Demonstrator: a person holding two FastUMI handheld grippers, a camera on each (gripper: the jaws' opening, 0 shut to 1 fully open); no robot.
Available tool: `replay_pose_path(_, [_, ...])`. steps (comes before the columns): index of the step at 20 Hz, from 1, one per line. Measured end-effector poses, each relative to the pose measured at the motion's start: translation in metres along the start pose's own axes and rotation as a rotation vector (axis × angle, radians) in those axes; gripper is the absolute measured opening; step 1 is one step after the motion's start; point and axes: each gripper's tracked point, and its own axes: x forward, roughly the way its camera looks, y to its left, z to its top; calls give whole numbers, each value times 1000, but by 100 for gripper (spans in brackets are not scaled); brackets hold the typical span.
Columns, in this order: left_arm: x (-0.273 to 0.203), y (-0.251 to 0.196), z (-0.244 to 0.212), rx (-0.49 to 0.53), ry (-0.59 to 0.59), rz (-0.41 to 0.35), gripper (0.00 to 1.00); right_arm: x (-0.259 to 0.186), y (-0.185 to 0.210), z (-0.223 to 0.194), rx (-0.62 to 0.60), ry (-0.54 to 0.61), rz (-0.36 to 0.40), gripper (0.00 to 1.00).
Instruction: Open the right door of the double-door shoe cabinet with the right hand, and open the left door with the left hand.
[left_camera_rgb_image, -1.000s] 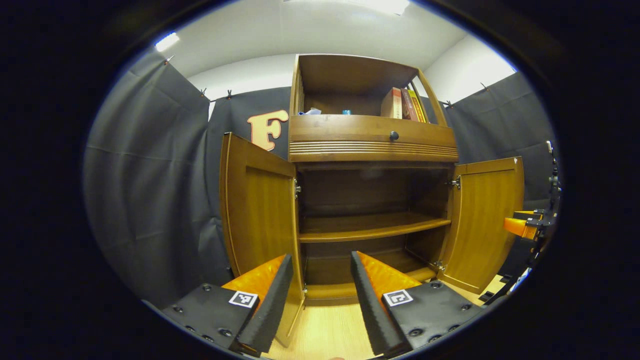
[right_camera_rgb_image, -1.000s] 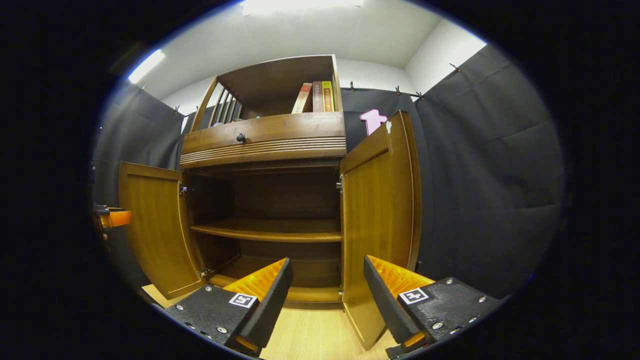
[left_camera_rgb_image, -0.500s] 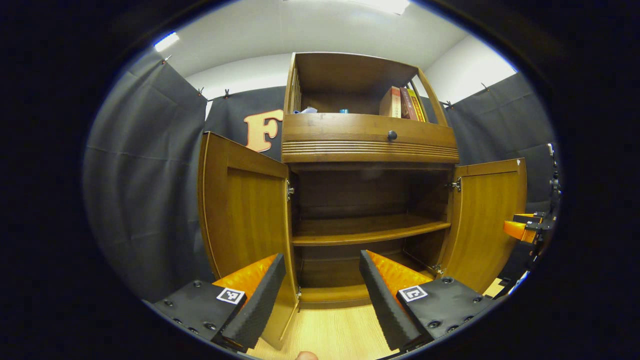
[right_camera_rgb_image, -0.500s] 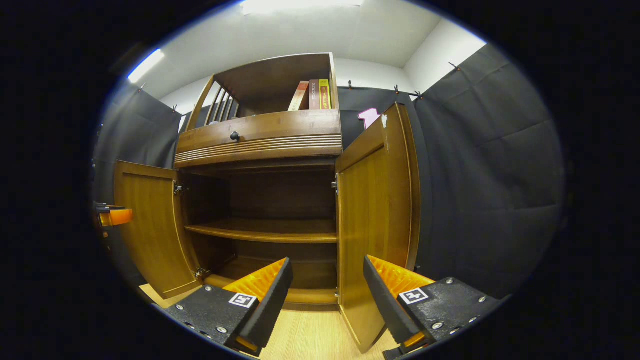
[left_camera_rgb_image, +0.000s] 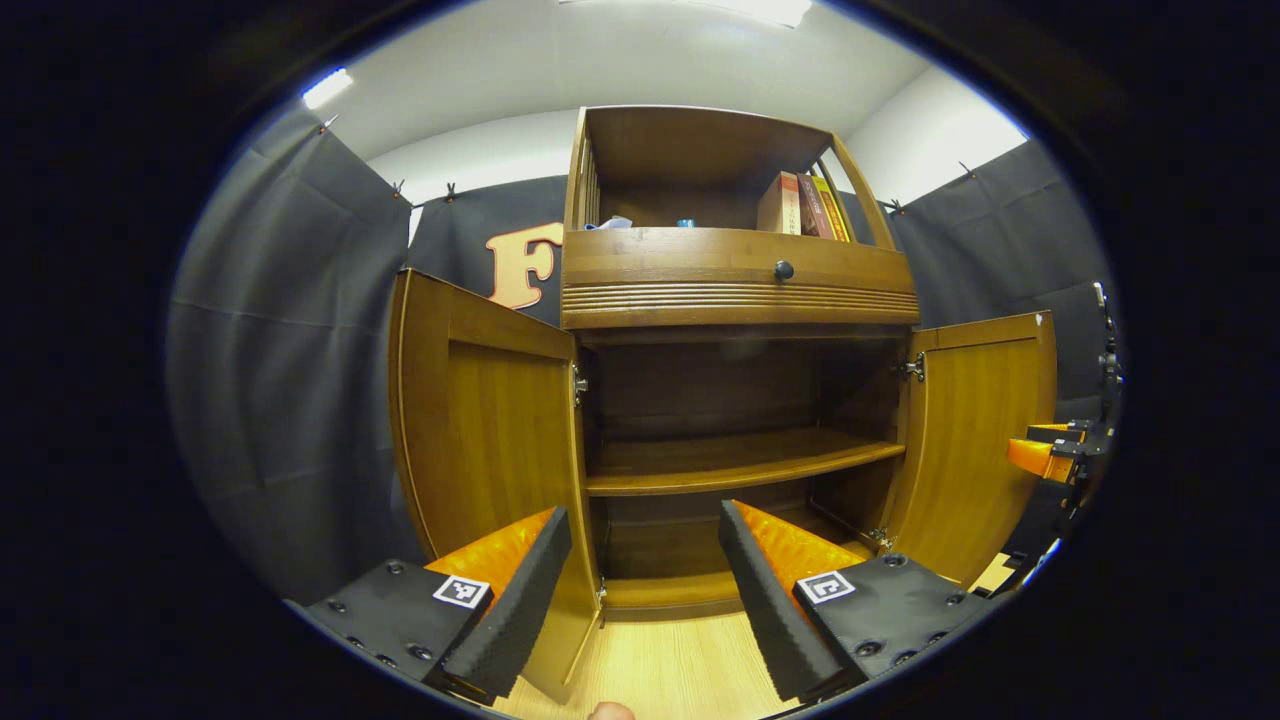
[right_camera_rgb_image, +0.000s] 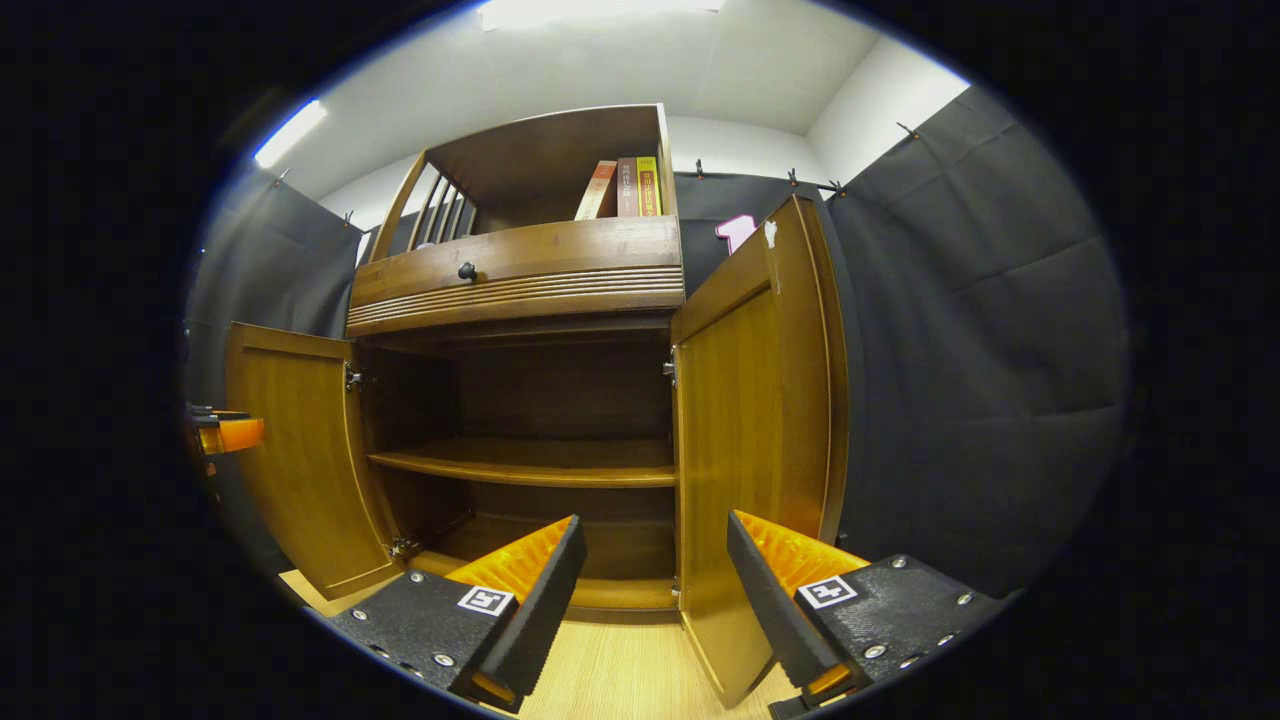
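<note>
Left door (left_camera_rgb_image: 480, 420) swung slightly wider; right door (right_camera_rgb_image: 750, 430) likewise. Left gripper (left_camera_rgb_image: 640, 600), right gripper (right_camera_rgb_image: 650, 610) both spread apart, gripping nothing.

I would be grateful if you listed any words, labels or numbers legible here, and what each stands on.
Books on the cabinet's top shelf: spine print too small and blurred to read.
Square marker tags on the left gripper and right gripper: black-and-white patterns, no readable text.
Left door, right door: no text.
</note>
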Motion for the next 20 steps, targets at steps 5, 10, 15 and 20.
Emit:
replay_pose_path(5, [-3,0,0,4,-2,0,98,-1,-1,2,-1,-4,-1,99])
replay_pose_path(10, [-4,-3,0,9,-5,-2,98,-1,-1,2,-3,-5,-2,100])
replay_pose_path(15, [-5,0,-1,6,-1,2,99,-2,1,2,-5,-4,1,99])
replay_pose_path(20, [-4,-2,-2,2,1,-2,98,0,1,1,-1,-1,4,99])
